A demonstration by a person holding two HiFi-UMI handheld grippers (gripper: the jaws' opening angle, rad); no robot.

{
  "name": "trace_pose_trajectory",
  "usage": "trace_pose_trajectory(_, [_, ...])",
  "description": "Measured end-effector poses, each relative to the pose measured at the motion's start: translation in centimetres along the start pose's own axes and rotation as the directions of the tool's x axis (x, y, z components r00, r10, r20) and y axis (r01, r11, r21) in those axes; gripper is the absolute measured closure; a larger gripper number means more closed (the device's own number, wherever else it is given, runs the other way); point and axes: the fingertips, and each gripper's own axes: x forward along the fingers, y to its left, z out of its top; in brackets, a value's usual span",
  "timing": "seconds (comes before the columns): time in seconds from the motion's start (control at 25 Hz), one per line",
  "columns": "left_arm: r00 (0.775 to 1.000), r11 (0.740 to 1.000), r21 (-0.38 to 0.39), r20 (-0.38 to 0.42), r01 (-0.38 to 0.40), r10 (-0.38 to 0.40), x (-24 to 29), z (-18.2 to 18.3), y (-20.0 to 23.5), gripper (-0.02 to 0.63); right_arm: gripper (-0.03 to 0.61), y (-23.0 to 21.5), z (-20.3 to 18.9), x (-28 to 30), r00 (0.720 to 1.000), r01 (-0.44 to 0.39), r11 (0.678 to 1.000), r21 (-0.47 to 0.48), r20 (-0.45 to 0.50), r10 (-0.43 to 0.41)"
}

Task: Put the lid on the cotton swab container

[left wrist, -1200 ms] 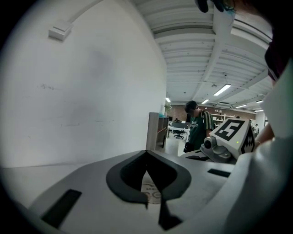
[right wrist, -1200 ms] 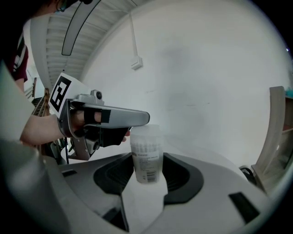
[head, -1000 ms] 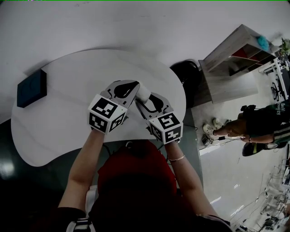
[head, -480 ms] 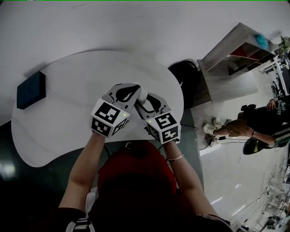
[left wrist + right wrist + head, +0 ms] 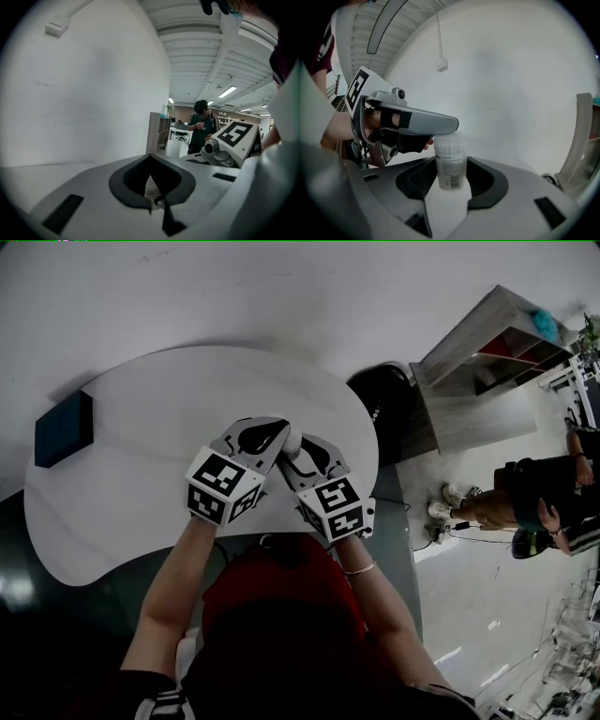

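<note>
- A white, rounded bench (image 5: 131, 418) stands against a plain white wall. One dark blue box (image 5: 64, 427) lies on its left end.
- One open shelf unit (image 5: 487, 362) and one standing person (image 5: 539, 502) are off to the right, on a pale floor.
- Two tools meet above the bench. The right tool (image 5: 451, 180) grips the one cotton swab container (image 5: 451, 159) upright.
- The left tool (image 5: 153, 192) has its jaws nearly together on a pale piece, apparently the one lid (image 5: 151, 186). Its tip touches the container's top.
</note>
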Motion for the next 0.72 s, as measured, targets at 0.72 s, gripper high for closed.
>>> trace_pose_trajectory(0.72, [0.990, 0.991, -0.073, 0.077, -0.114, 0.119, -0.8, 0.7, 3.9, 0.589, 0.373, -5.3, 0.4, 0.8, 0.997, 0.070, 0.997, 0.038, 0.037, -0.071])
